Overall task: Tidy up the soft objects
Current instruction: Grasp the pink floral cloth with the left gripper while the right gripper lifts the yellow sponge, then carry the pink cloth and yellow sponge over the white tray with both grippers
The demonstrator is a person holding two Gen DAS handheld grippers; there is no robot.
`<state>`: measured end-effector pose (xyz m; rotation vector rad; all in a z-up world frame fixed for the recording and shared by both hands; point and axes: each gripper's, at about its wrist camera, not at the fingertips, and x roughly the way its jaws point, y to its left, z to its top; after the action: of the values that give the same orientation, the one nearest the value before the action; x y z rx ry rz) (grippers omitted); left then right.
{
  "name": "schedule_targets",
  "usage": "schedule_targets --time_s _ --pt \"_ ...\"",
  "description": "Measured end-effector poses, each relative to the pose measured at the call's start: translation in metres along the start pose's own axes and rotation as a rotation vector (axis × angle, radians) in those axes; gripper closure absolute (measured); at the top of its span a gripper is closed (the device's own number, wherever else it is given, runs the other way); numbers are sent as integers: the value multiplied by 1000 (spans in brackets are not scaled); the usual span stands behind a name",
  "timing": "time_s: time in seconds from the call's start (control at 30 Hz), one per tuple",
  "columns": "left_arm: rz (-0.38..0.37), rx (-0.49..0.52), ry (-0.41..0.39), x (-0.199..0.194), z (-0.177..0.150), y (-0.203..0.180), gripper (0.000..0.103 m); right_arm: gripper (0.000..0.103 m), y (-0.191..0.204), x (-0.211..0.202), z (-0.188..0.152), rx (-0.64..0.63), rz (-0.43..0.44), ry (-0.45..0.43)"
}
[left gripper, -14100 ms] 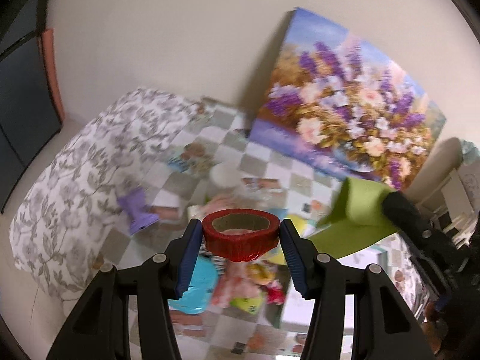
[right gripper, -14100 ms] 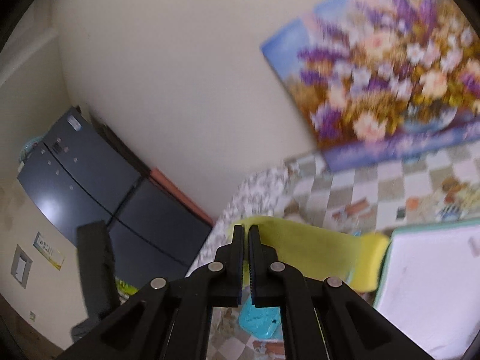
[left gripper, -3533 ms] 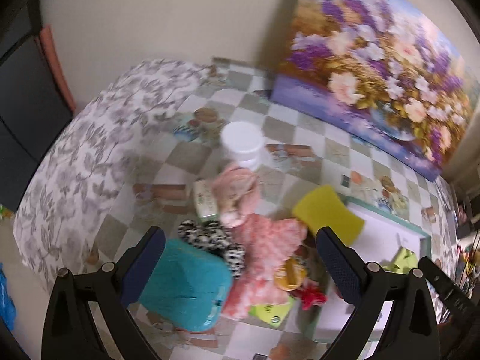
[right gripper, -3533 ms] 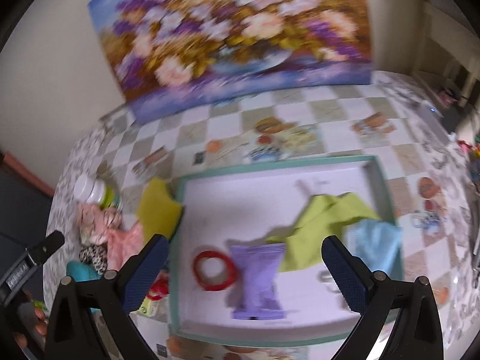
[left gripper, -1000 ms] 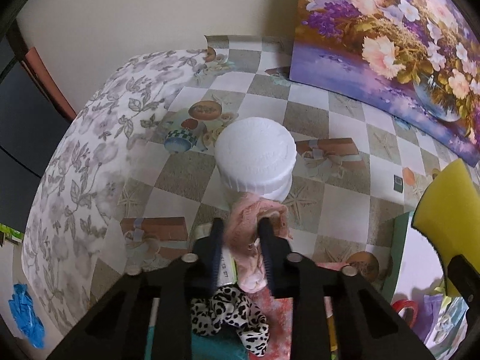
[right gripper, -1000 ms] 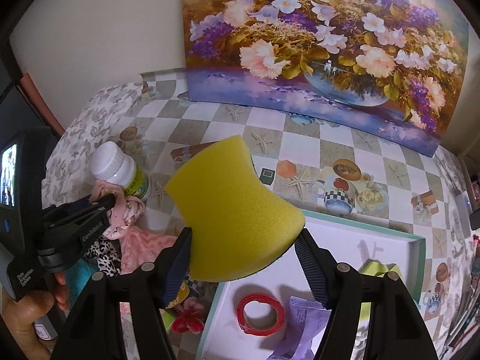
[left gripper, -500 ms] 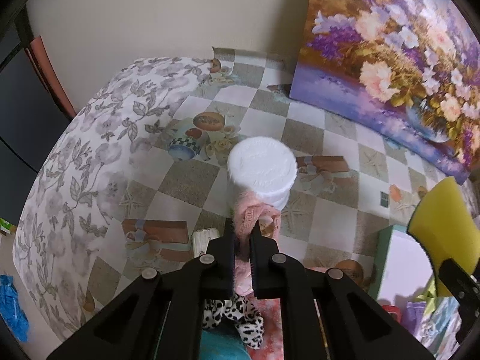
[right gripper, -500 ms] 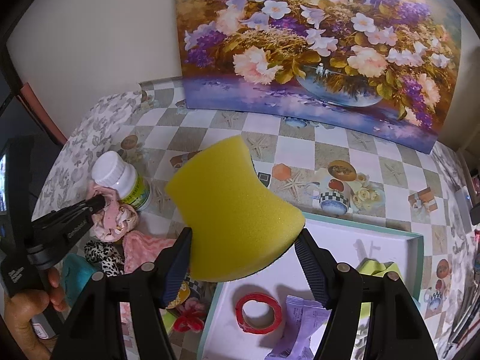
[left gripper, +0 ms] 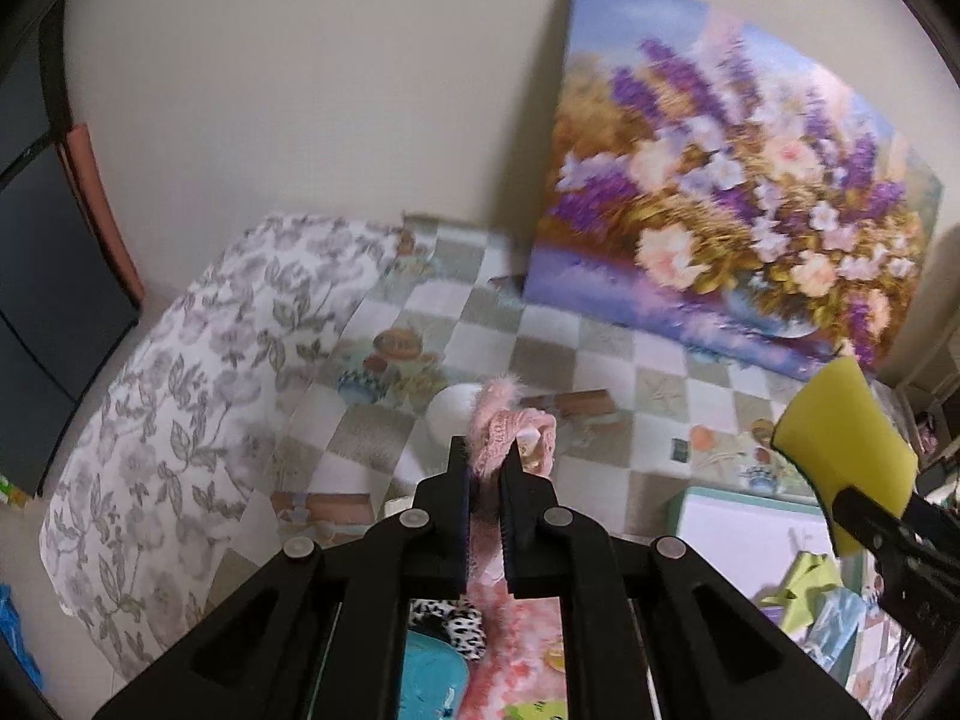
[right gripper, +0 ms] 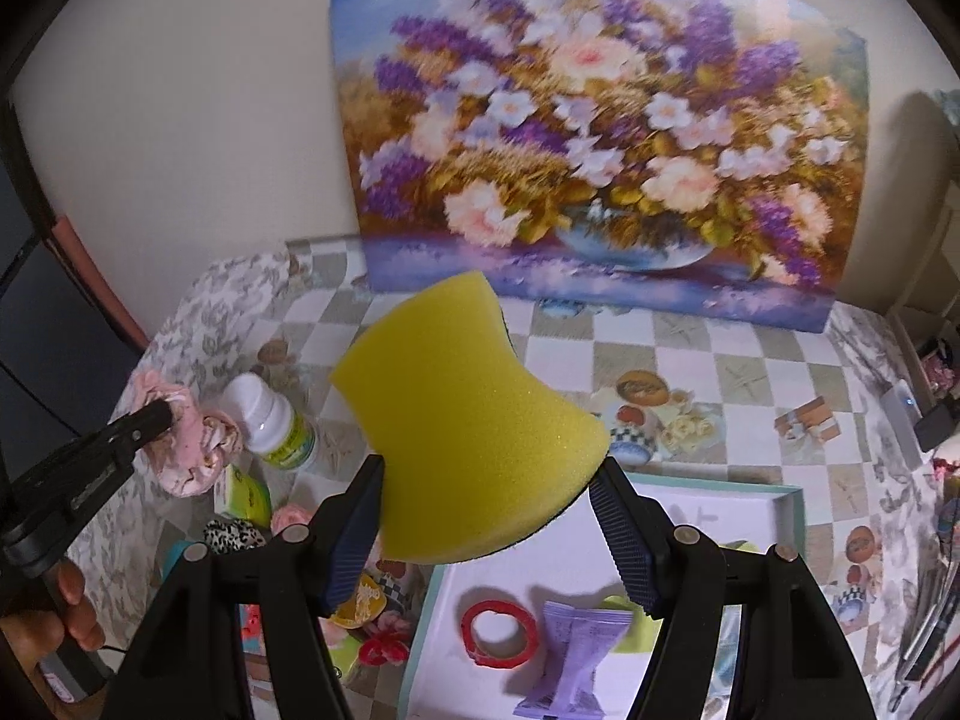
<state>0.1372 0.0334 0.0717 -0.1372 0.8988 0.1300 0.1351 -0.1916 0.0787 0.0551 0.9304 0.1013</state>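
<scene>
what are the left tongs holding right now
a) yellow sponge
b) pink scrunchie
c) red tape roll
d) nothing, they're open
b: the left tongs are shut on the pink scrunchie, lifted clear of the table, while the yellow sponge sits in the right tongs and the red tape roll lies in the tray.

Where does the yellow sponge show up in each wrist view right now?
Left wrist: yellow sponge at the right edge, held by the right gripper.
Right wrist: sponge at centre, between the right gripper's fingers.
Shared landmark: flower painting against the wall.
</scene>
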Motion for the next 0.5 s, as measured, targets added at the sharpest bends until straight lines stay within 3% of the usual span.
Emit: schedule_targets --time_s 0.5 --pt "-194 199 -36 -36 -17 -106 95 32 -119 -39 -12 247 -114 -52"
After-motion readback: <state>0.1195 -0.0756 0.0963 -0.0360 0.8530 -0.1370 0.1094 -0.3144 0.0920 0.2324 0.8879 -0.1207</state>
